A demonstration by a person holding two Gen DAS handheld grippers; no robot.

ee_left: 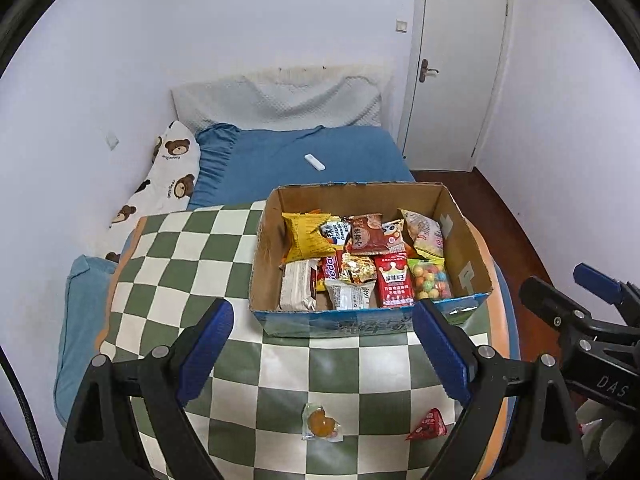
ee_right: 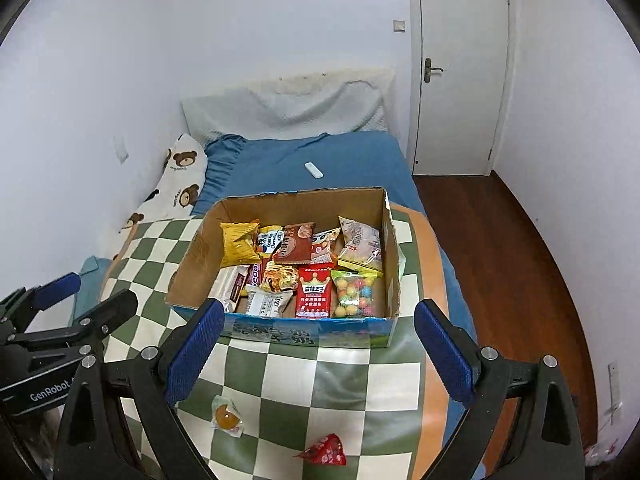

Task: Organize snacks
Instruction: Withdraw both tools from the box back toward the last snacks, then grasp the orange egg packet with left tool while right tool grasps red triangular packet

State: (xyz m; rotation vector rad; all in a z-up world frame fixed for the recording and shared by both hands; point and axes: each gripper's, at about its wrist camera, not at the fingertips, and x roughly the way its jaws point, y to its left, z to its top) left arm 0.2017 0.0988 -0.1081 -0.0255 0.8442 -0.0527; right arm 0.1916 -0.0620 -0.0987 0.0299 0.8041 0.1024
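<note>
A cardboard box (ee_left: 466, 248) (ee_right: 192, 256) stands on a green-and-white checked cloth (ee_left: 180, 264) (ee_right: 360, 380) spread over a bed. It holds several snack packets, among them a yellow bag (ee_left: 306, 236) (ee_right: 238, 244), a red packet (ee_left: 394, 282) (ee_right: 314, 292) and a bag of coloured candy balls (ee_left: 432, 280) (ee_right: 356, 292). In front of the box lie an orange jelly cup (ee_left: 320, 422) (ee_right: 227, 418) and a red triangular packet (ee_left: 430, 424) (ee_right: 326, 450). My left gripper (ee_left: 322, 344) and my right gripper (ee_right: 318, 346) hover open and empty above the cloth, side by side, just short of the box.
A blue sheet (ee_left: 320, 148) (ee_right: 340, 156) covers the bed, with a white remote (ee_left: 315, 162) (ee_right: 314, 170) on it. A bear-print pillow (ee_left: 160, 188) (ee_right: 180, 172) lies by the left wall. A white door (ee_left: 460, 60) (ee_right: 460, 68) and a wooden floor (ee_right: 520, 260) are at the right.
</note>
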